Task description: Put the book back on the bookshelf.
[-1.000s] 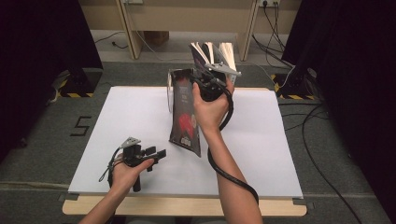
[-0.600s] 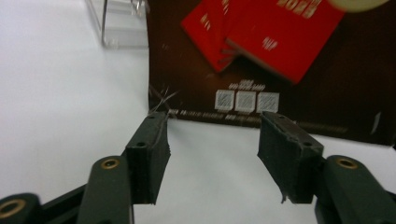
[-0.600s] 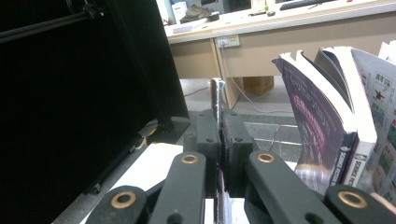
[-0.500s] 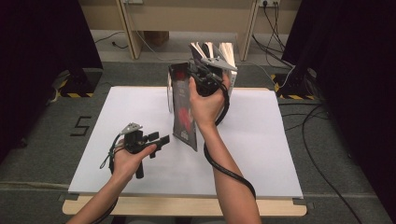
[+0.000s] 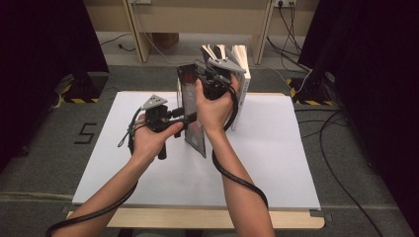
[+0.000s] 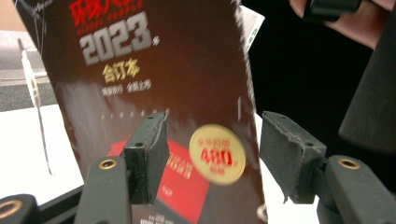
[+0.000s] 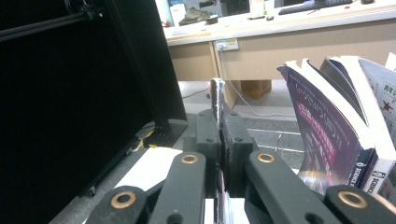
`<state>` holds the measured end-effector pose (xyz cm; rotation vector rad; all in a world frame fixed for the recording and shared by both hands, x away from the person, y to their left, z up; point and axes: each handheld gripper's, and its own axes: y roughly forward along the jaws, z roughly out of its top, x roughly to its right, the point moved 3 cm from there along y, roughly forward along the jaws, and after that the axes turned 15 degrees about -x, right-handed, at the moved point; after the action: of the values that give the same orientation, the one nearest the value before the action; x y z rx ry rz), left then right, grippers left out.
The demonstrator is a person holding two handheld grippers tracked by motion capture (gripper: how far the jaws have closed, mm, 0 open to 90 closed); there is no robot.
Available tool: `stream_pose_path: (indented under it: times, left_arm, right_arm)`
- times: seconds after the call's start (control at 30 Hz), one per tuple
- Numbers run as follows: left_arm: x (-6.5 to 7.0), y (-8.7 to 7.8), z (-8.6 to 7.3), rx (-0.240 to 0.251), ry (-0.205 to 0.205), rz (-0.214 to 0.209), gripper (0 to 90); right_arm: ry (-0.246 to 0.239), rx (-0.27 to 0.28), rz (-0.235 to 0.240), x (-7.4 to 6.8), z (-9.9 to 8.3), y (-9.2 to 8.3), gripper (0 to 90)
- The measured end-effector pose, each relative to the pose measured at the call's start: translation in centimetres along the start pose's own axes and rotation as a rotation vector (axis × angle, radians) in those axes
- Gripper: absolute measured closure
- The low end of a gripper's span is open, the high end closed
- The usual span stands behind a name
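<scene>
The person stands a dark-covered magazine (image 5: 191, 111) up off the desk (image 5: 276, 163), which is spread with a white sheet. The right hand-held gripper (image 5: 213, 79) has its jaws pressed together on the magazine's top edge; in the right gripper view the thin edge of the cover (image 7: 217, 100) rises out from between the closed pads. The magazine hangs from that grip roughly upright, its lower corner above the white sheet near the middle of the desk. The left hand-held gripper (image 5: 185, 118) is raised off the desk and points sideways at the magazine's lower half. In the left gripper view its jaws stand apart, with the cover (image 6: 163, 93) right in front of them: large pale "2023" lettering near the top, a red block lower down and a round gold sticker (image 6: 217, 154). The left pad (image 6: 150, 149) lies over the cover's lower part, though I cannot tell whether it touches; the right pad (image 6: 289, 156) stands clear of the cover's edge. Just behind the right hand stands a row of other books (image 5: 232, 74), their pages fanned at the top; the right gripper view shows them (image 7: 345, 135) close by, one purple-covered.
</scene>
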<state>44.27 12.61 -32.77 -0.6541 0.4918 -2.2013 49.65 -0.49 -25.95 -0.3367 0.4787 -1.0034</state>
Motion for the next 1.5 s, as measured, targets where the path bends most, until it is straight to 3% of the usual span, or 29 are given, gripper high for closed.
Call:
stream_pose_path:
  times: [0.27,0.43,0.67,0.87,0.93,1.1,1.27,1.5]
  left_arm:
    - [1.1,1.3,1.7,-0.01,0.003,0.027,36.3]
    - [1.1,2.6,2.0,-0.029,0.011,0.074,36.4]
    - [1.1,3.1,1.8,-0.029,0.067,0.158,44.0]
    - [0.7,2.6,1.0,-0.024,0.015,0.119,53.5]
    - [0.6,2.4,0.7,-0.019,-0.001,0.107,58.1]
    - [0.4,2.2,0.3,-0.03,-0.006,0.12,68.2]
    - [0.4,2.3,0.5,-0.023,0.003,0.154,63.5]
    - [0.4,2.4,1.1,0.007,-0.015,0.175,57.0]
  right_arm:
    - [-0.004,-0.01,-0.021,-0.3,0.1,0.1,87.5]
    - [-0.003,-0.007,-0.024,-0.6,0.2,0.1,87.5]
    - [-0.013,-0.004,-0.021,-1.4,0.1,-0.2,87.5]
    - [-0.067,-0.018,-0.007,-2.3,-0.2,-0.3,87.4]
    - [-0.062,-0.024,-0.001,-2.5,-0.4,-0.3,87.4]
    - [-0.075,-0.034,0.001,-2.8,-0.5,-0.1,87.3]
    - [-0.066,-0.027,-0.003,-3.2,-0.6,0.1,87.4]
    - [-0.029,-0.005,-0.009,-2.9,-0.4,-0.1,87.4]
